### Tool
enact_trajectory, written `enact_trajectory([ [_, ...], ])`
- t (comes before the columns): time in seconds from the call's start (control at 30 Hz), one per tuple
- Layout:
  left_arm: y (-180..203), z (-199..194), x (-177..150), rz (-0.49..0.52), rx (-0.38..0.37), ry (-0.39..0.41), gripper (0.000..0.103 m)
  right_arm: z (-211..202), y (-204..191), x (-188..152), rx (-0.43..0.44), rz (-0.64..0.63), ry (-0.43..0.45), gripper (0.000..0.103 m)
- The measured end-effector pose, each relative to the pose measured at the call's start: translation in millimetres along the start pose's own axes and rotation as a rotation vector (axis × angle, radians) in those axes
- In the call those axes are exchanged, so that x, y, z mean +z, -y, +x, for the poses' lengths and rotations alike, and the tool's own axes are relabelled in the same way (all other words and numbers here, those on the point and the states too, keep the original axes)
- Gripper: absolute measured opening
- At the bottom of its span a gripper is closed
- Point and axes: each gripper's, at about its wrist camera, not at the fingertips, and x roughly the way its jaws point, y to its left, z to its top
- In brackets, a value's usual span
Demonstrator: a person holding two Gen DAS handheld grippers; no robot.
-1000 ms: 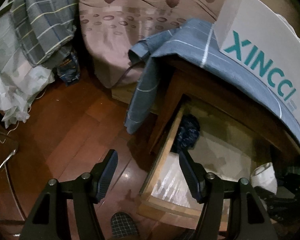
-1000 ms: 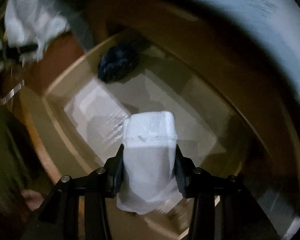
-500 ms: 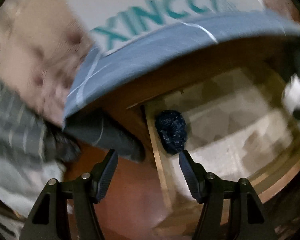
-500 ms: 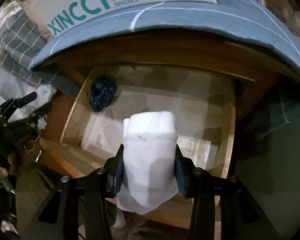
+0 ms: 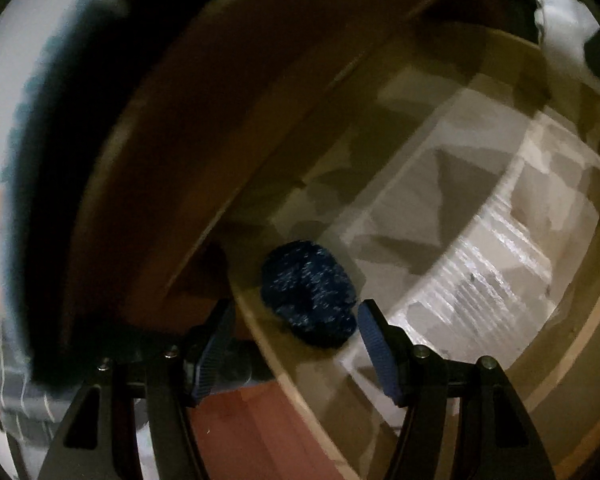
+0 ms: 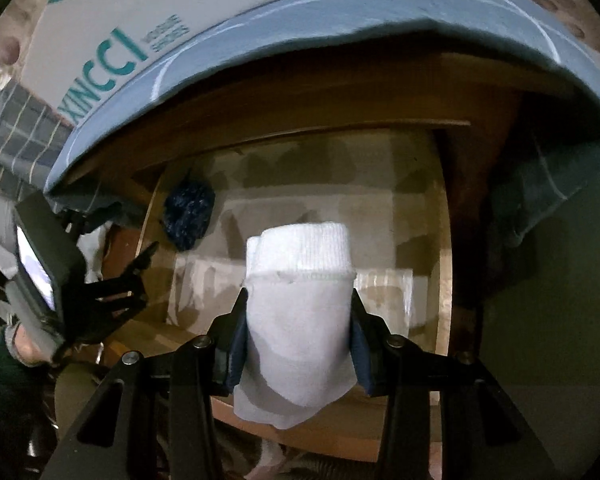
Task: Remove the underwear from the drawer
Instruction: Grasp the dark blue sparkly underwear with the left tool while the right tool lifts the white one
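Note:
A dark blue fuzzy bundle [image 5: 308, 292] lies in the back left corner of the open wooden drawer [image 5: 296, 392]. My left gripper [image 5: 296, 312] hangs open just in front of it, and neither pad touches it. The left finger [image 5: 214, 344] is over the drawer's side wall. My right gripper [image 6: 298, 304] is shut on a white rolled garment [image 6: 300, 312] and holds it above the drawer [image 6: 442, 240]. In the right wrist view the dark bundle [image 6: 189, 216] shows at the drawer's left, with the left gripper [image 6: 146, 272] near it.
A white shoe box [image 6: 100, 32] sits on a blue-grey cloth [image 6: 340, 12] that drapes over the cabinet top above the drawer. Pale lining paper [image 5: 480, 240] covers the drawer bottom. Red-brown wood floor [image 5: 252, 432] lies left of the drawer. A hand with a green sleeve [image 6: 4, 360] holds the left gripper.
The left gripper rolled and dropped toward the drawer, so the dark bundle now sits just ahead of its open fingers. The right gripper rolled and drew back a little, still holding the white garment.

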Motion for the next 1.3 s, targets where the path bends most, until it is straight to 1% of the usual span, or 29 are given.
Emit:
enact_trajectory([
  [0.07,2,9,2,0.011,-0.018,-0.001,0.065,2,0,1,0.000,0.007,-0.007,0.041],
  [0.33,-6,35,7,0.082,-0.050,-0.005,0.065,3,-1,0,0.002,0.002,-0.020,0.041],
  [0.4,-3,36,7,0.111,-0.054,0.016,0.065,4,1,0,0.005,0.011,-0.022,0.041],
  [0.47,2,37,7,0.151,-0.078,0.025,0.065,4,1,1,0.015,0.016,-0.025,0.041],
  [0.57,8,41,7,0.195,-0.096,0.048,0.065,5,1,0,0.019,0.019,-0.027,0.041],
  [0.63,9,46,7,0.214,-0.118,0.043,0.065,4,1,0,0.013,0.020,-0.027,0.041],
  [0.8,7,61,10,0.216,-0.161,0.017,0.065,4,2,0,0.023,0.029,-0.026,0.041],
  [0.9,3,73,13,0.197,-0.222,-0.015,0.065,4,2,0,0.024,0.034,-0.025,0.041],
  [0.97,0,80,15,0.168,-0.284,-0.041,0.065,4,2,0,0.023,0.036,-0.028,0.041],
  [1.03,-6,83,17,0.128,-0.328,-0.041,0.054,5,2,1,0.031,0.037,-0.031,0.041],
  [1.07,-5,83,17,0.128,-0.334,-0.040,0.051,5,3,1,0.030,0.040,-0.032,0.041],
  [1.1,-6,83,17,0.118,-0.347,-0.038,0.046,5,3,1,0.031,0.041,-0.032,0.041],
  [1.13,-7,83,18,0.114,-0.358,-0.042,0.037,5,4,1,0.038,0.043,-0.034,0.041],
  [1.23,-8,79,18,0.101,-0.375,-0.051,0.024,5,3,1,0.041,0.044,-0.035,0.041],
  [1.27,-9,80,18,0.094,-0.388,-0.058,0.023,6,3,1,0.043,0.044,-0.036,0.041],
  [1.3,-11,79,18,0.088,-0.404,-0.064,0.019,6,3,1,0.040,0.045,-0.035,0.041],
])
